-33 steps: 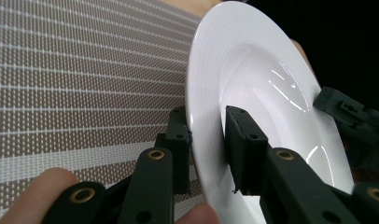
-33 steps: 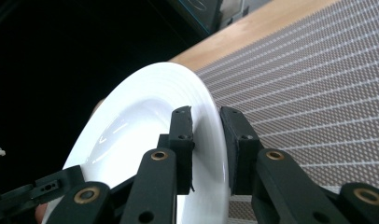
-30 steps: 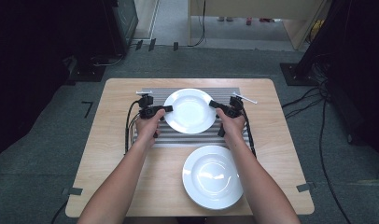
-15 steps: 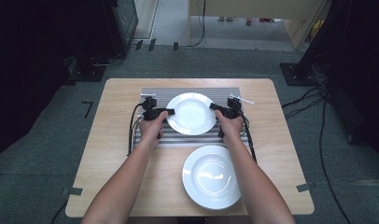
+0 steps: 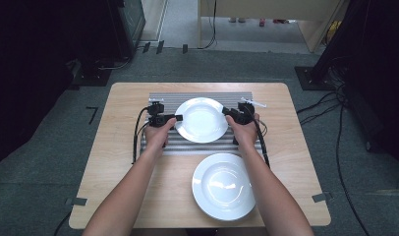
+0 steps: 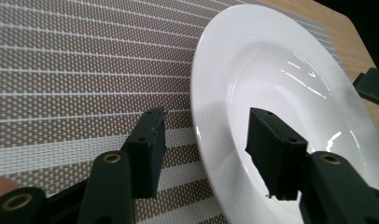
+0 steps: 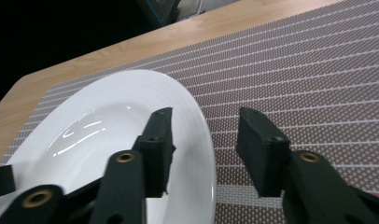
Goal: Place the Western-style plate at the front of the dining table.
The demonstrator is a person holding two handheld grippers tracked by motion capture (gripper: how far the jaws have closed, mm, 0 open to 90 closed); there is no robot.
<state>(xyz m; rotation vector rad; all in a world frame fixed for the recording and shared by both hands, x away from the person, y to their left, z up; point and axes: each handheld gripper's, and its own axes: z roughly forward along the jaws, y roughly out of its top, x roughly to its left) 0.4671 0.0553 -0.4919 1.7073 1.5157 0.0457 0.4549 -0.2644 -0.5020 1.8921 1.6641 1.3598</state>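
A white deep plate (image 5: 201, 119) lies on the striped grey placemat (image 5: 202, 97) at the back middle of the wooden table (image 5: 121, 147). My left gripper (image 5: 178, 118) is at the plate's left rim and my right gripper (image 5: 226, 112) at its right rim. In the left gripper view the gripper (image 6: 208, 116) is open, its jaws astride the rim of the plate (image 6: 281, 84) with a gap on both sides. The right gripper (image 7: 205, 114) is open the same way over the opposite rim of the plate (image 7: 99, 135).
A second white plate (image 5: 224, 185) sits on bare wood near the front edge, right of centre. A small white object (image 5: 255, 103) lies at the placemat's far right corner. Black cables (image 5: 136, 135) trail from both grippers across the table.
The plate and both grippers have shifted slightly toward the person's side over the placemat. The front plate has not moved.
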